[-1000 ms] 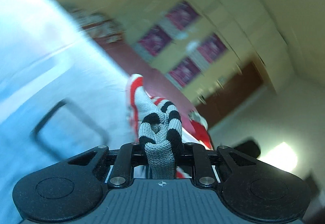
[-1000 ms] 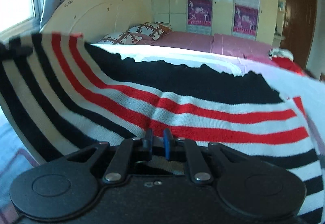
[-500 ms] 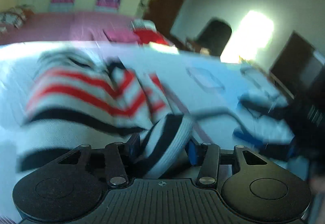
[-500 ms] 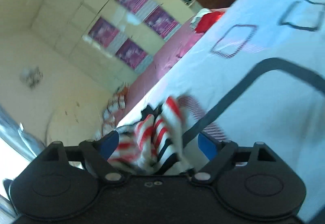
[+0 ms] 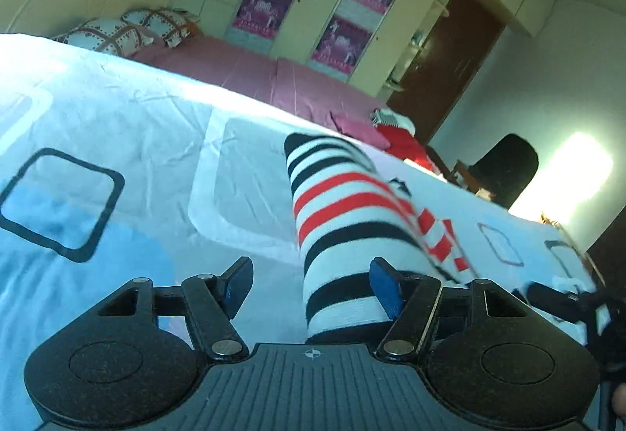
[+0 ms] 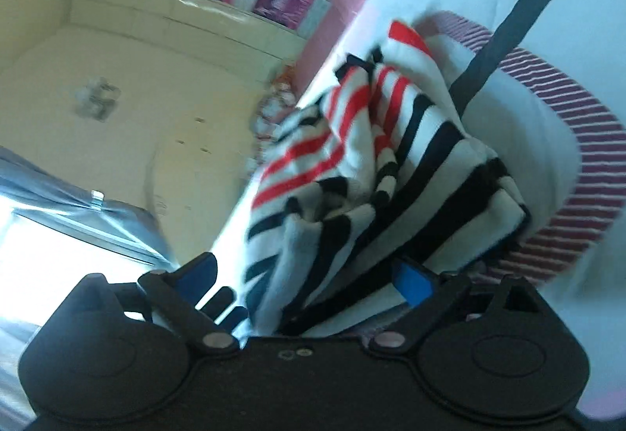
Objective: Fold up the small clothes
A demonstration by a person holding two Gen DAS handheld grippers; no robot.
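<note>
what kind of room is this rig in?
Most likely a home bedroom: a bed with a patterned sheet, pillows at its head, and a built-in wardrobe with posters along the wall.

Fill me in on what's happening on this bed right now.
A person with hand-held tongs in each hand is folding a striped knit garment on a bedsheet with a square pattern. Both the left tongs and the right tongs are open, with the garment lying bunched between their fingers, gripped by neither. It is bundled but not a neat fold yet.
</note>
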